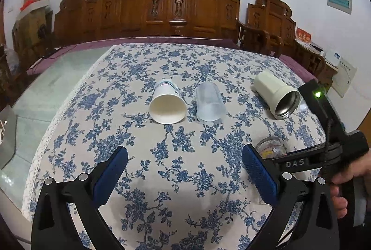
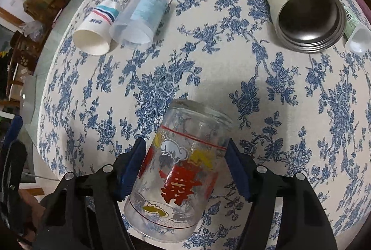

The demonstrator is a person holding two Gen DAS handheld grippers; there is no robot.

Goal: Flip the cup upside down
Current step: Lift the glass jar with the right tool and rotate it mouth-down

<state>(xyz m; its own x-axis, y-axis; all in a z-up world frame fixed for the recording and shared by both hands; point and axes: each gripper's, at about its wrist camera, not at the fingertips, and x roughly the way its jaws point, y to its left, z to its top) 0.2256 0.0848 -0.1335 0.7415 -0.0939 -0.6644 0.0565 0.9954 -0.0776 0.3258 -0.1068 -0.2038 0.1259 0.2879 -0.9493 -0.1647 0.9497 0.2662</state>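
A clear glass cup (image 2: 178,173) with red and yellow print sits between the blue pads of my right gripper (image 2: 185,157), which is shut on it; the cup is tilted, its thick base pointing away toward the table. In the left wrist view the same cup (image 1: 271,147) shows partly behind my left gripper's right finger, with the right gripper's black body (image 1: 329,134) over it. My left gripper (image 1: 185,161) is open and empty above the floral tablecloth (image 1: 162,180).
A white paper cup (image 1: 168,105), a frosted plastic cup (image 1: 209,102) and a cream steel-lined mug (image 1: 277,94) lie on their sides across the table. A small white-and-green bottle (image 2: 354,34) lies beside the mug. Carved wooden chairs (image 1: 162,8) stand behind the table.
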